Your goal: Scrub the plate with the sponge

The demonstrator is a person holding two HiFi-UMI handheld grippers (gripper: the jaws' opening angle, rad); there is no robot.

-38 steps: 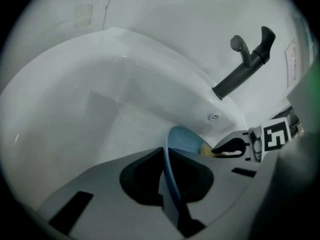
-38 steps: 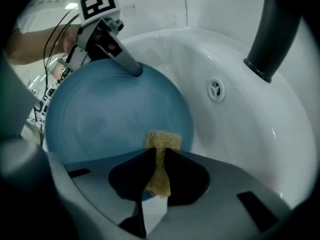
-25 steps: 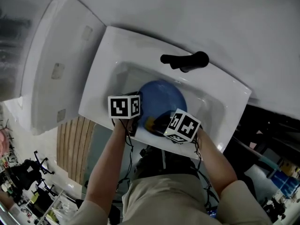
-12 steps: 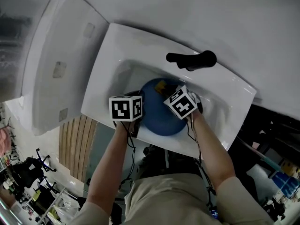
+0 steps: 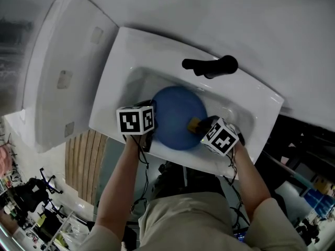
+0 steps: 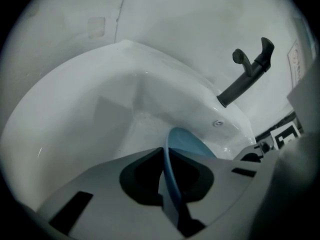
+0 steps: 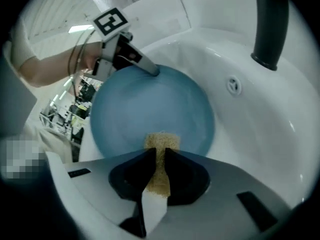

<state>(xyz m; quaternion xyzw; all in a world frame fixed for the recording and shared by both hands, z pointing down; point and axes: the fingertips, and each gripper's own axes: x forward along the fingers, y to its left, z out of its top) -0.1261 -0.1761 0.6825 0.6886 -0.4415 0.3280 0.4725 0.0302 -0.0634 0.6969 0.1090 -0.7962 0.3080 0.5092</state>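
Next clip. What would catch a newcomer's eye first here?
The blue plate stands out in the basin of the white sink, on the near side of the black faucet. The left gripper is clamped on the plate's rim at its left edge. The right gripper holds a tan sponge against the plate's face.

A blue plate (image 5: 175, 114) sits inside the white sink (image 5: 119, 69) basin.
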